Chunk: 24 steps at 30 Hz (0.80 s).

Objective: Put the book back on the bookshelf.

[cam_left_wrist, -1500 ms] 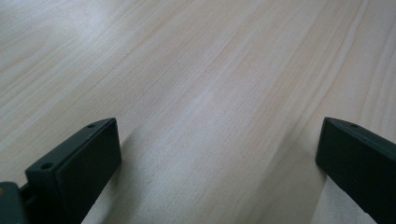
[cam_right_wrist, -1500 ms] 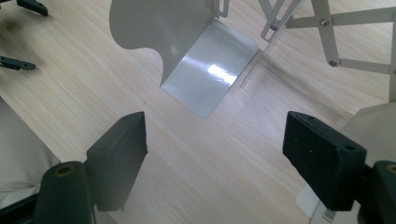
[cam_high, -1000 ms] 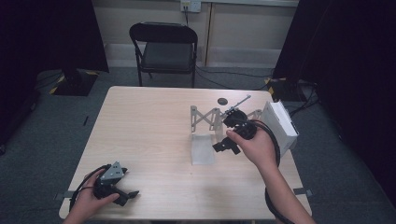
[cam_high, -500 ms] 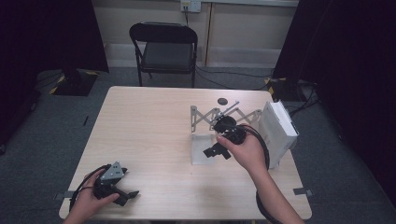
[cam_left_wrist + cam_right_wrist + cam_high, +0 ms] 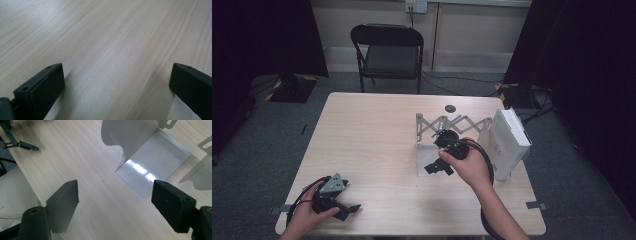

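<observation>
A grey metal accordion rack (image 5: 452, 124) stands right of the table's middle, with an upright end plate and flat foot (image 5: 424, 152) at its left end. In the right gripper view this plate (image 5: 150, 157) stands just ahead, glossy, with a curved edge. My right gripper (image 5: 434, 167) (image 5: 115, 192) hovers open over the table beside the plate's foot, nothing between its fingers. My left gripper (image 5: 349, 210) (image 5: 116, 72) rests open near the front left corner, its jaws wide over bare wood.
A white box (image 5: 507, 140) stands on edge at the rack's right end, near the table's right edge. A small black disc (image 5: 450, 108) lies behind the rack. A black chair (image 5: 387, 50) stands beyond the far edge.
My right gripper has come left and toward the person, from above the rack to beside the end plate's foot. The left gripper has stayed put.
</observation>
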### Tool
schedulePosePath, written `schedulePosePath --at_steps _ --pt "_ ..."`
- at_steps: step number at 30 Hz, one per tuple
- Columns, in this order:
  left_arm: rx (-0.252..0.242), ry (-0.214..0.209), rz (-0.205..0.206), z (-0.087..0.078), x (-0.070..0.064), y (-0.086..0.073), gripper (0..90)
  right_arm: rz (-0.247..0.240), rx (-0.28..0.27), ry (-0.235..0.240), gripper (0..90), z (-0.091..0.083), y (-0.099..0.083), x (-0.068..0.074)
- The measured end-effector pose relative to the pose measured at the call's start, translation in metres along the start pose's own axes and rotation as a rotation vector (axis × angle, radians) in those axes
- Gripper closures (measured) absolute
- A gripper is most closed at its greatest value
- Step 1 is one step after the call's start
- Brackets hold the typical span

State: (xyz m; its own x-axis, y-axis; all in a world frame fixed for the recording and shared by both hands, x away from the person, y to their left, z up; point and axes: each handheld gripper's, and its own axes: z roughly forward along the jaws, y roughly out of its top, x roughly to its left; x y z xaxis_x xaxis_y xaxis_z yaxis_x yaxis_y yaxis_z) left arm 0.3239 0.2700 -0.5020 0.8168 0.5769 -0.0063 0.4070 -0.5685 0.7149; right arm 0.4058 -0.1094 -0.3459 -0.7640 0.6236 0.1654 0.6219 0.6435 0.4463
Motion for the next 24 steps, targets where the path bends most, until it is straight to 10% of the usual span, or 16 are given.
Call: schedulePosePath --at_steps 24 --pt "0.0 -0.002 -0.003 0.0 0.0 0.0 0.0 -0.019 0.005 0.053 21.3 0.031 -0.001 0.012"
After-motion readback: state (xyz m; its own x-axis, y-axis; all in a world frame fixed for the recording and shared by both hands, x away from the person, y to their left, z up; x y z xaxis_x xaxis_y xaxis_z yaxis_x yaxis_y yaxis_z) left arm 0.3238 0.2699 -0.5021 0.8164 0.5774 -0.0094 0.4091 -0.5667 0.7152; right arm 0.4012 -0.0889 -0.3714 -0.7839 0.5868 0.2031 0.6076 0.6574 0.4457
